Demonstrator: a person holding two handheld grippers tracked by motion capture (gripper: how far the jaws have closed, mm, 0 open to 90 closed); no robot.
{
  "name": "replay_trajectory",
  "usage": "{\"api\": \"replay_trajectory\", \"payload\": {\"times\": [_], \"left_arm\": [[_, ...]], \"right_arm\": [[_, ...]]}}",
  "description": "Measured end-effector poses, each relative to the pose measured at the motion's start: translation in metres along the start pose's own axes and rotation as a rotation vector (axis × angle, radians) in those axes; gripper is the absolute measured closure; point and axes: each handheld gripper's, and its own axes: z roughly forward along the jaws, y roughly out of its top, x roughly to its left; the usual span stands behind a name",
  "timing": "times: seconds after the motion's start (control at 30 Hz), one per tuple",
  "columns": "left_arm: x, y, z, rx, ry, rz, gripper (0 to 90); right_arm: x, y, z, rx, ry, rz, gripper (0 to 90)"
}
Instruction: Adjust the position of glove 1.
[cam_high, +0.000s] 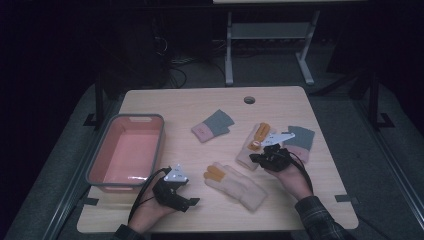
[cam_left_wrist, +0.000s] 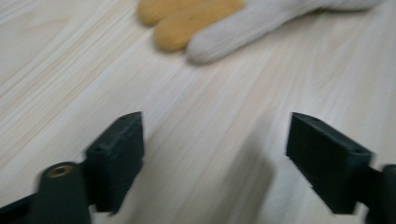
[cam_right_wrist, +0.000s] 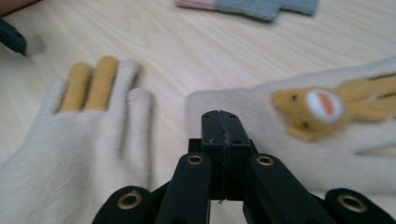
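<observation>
Lying just ahead of the spread left gripper, cream glove points fingertips toward it; right gripper pressed together over the second glove, grip unconfirmed.

High view overhead, facing forward-down on table. Gripper views low, close. All share cream glove.

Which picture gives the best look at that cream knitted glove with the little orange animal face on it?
The right gripper view: the cream knitted glove with the orange animal face lies close up there, face detail sharp, just beyond the shut hand-held gripper. The high view shows it small, partly behind that gripper. The left gripper view shows the other cream glove's orange fingertips.
</observation>
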Motion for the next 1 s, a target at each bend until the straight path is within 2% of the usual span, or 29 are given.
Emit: {"api": "replay_trajectory", "payload": {"times": [0.07,0.17,0.23,0.27,0.3,0.43,0.53,0.6,0.7,1.0], "left_arm": [[0.001,-0.002,0.000,0.000,0.024,0.016,15.0],[0.001,-0.003,0.001,-0.011,0.024,0.019,13.2],[-0.001,-0.005,0.004,-0.020,0.057,0.062,13.0],[-0.001,-0.005,0.004,-0.020,0.057,0.062,12.9],[-0.002,-0.006,0.005,-0.029,0.066,0.079,12.9],[-0.002,-0.009,0.008,-0.075,0.058,0.083,12.2],[-0.002,-0.010,0.008,-0.080,0.058,0.084,12.2],[-0.002,-0.010,0.008,-0.080,0.058,0.083,12.2],[-0.002,-0.010,0.008,-0.080,0.057,0.084,12.2],[-0.002,-0.010,0.008,-0.080,0.058,0.083,12.3]], "right_arm": [[-0.004,0.004,0.001,-0.009,-0.003,0.010,90.0],[-0.008,0.011,0.008,-0.012,0.000,0.018,90.0],[-0.010,0.016,0.014,-0.016,0.003,0.019,90.0],[-0.010,0.016,0.014,-0.016,0.003,0.019,90.0],[-0.010,0.019,0.018,-0.014,0.005,0.015,90.0],[-0.008,0.029,0.037,0.006,0.020,0.005,90.0],[-0.006,0.031,0.045,0.019,0.023,-0.007,90.0],[-0.003,0.033,0.056,0.046,0.028,-0.007,90.0],[0.000,0.031,0.063,0.073,0.025,-0.030,90.0],[0.001,0.016,0.049,0.087,0.022,-0.030,90.0]]}}
